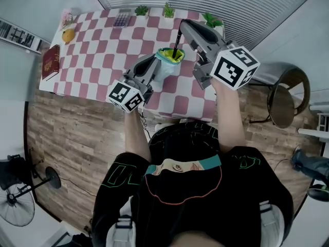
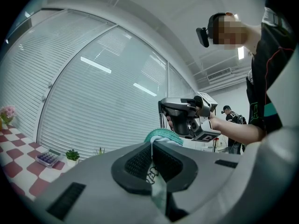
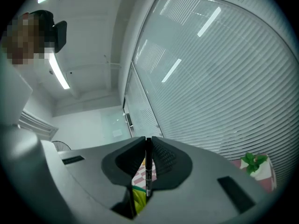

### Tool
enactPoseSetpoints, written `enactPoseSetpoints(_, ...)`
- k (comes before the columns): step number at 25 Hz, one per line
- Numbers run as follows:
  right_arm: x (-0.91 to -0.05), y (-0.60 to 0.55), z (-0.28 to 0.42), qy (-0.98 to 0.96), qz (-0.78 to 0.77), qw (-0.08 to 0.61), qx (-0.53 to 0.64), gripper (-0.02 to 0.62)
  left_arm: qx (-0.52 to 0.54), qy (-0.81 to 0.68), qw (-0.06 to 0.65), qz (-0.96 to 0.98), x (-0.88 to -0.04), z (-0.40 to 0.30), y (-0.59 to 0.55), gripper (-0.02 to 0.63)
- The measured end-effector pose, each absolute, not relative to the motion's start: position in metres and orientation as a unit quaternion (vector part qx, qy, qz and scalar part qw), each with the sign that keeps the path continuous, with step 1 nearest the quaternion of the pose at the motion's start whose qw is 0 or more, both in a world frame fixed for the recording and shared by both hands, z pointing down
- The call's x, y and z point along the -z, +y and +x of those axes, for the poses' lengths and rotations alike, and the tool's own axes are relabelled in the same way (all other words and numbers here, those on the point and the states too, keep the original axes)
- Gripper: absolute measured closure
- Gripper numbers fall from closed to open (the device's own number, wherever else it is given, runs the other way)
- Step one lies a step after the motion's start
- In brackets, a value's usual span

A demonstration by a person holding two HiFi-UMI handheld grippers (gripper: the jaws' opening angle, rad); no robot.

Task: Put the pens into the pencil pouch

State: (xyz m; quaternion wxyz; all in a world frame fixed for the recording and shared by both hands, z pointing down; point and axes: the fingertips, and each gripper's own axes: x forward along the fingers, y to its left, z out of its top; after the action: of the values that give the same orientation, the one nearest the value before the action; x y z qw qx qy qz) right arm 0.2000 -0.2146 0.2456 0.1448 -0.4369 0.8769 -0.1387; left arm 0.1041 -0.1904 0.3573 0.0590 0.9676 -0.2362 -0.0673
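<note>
A teal pencil pouch [image 1: 167,62] with a yellow lining is held up over the checkered table [image 1: 97,40]. My left gripper [image 1: 154,67] is shut on the pouch's side; in the left gripper view its fabric [image 2: 157,183] is pinched between the pads, with the teal rim [image 2: 162,135] above. My right gripper [image 1: 181,29] is shut on a black pen [image 1: 176,46] that stands upright with its lower end at the pouch mouth. In the right gripper view the pen [image 3: 148,168] runs vertically between the pads, above the yellow lining [image 3: 138,198].
On the table lie a red book [image 1: 50,62] at the left edge, a yellow object [image 1: 68,35], a purple keypad-like item [image 1: 122,18] and small potted plants [image 1: 168,10] along the far edge. A round stool [image 1: 285,99] stands at the right, a fan [image 1: 18,202] on the floor at the left.
</note>
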Motion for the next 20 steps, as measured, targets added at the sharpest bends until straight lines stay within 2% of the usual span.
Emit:
enactPoseSetpoints(10,-0.267,-0.225,0.177,0.889,-0.419,0.115,0.146,0.551,0.106,-0.262,0.065,0.957,-0.338,0.095,-0.206,0.603)
enactPoseSetpoints(16,-0.280,-0.229,0.154,0.905,-0.401,0.058,0.128,0.551,0.115,-0.269,0.062,0.954,-0.333,0.087,-0.215,0.603)
enactPoseSetpoints(20,-0.278,-0.231,0.152,0.908,-0.395,0.060,0.124,0.549,0.116,-0.270,0.057,0.954,-0.329,0.084,-0.217,0.603)
